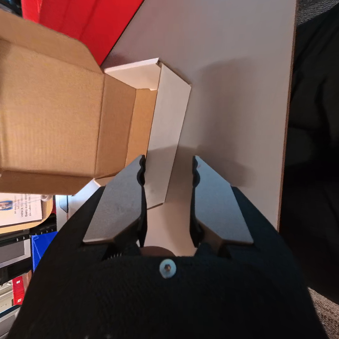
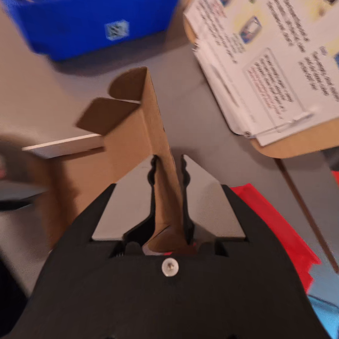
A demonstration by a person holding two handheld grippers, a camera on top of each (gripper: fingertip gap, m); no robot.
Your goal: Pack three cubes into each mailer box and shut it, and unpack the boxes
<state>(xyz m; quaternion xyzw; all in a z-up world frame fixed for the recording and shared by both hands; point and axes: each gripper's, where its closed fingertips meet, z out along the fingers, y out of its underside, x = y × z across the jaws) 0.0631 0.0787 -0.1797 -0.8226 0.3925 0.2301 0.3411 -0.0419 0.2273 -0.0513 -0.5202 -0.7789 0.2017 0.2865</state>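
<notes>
Left wrist view: the left tool [image 1: 168, 169] hangs over the pale bench [image 1: 229, 82] with its jaws spread and nothing between them. Its left finger [image 1: 126, 194] lies against the white front wall of the mailer box [image 1: 168, 128], which sits on the bench with its brown lid [image 1: 47, 117] raised wide on the left. What shows of the box's inside is bare; no cube shows here. Past the box lies a red thing [image 1: 88, 23] at the bench's far edge, and at lower left a printed sheet [image 1: 20, 209] rests on a board.

Right wrist view, blurred: the right tool [image 2: 168, 169] has its jaws drawn in on an upright brown flap [image 2: 161, 146] of the box, pinching the cardboard between them. Side flaps fold off to the left. Farther off stand a blue bin [image 2: 82, 29] and, to the right, the printed sheet [image 2: 266, 64].
</notes>
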